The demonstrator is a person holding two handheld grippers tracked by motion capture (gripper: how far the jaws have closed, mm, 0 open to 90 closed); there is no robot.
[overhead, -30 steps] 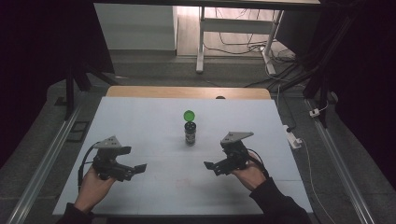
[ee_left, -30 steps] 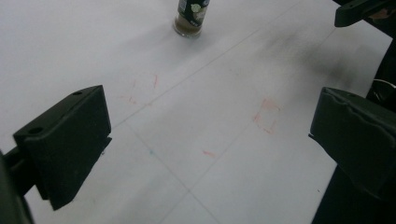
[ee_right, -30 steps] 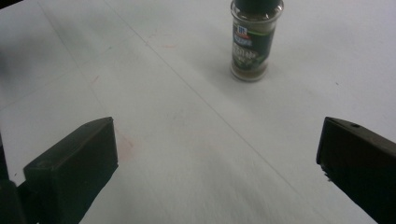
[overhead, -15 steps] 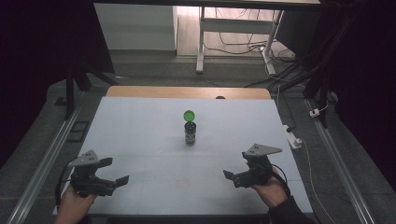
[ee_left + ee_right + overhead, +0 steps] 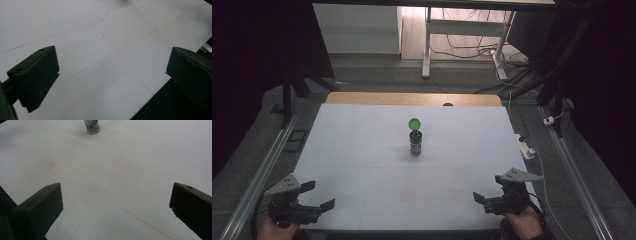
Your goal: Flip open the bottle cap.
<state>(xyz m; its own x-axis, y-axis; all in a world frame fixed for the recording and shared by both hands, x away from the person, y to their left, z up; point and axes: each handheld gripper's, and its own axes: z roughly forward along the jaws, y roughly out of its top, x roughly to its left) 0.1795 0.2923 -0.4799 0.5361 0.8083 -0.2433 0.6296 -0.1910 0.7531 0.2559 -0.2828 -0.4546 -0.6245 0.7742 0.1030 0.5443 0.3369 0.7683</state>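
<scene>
High view is showing the left gripper (image 5: pixel 318 196) sitting at the lower left of the frame and the right gripper (image 5: pixel 482 201) at the lower right, both with jaws spread wide and holding nothing. A small dark bottle (image 5: pixel 415 142) with a green cap (image 5: pixel 414 123) is standing upright in the middle of the white table (image 5: pixel 362 165), well apart from both grippers.

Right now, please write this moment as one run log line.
left gripper: open, near edge | right gripper: open, near edge | bottle: upright, mid-table, untouched
</scene>
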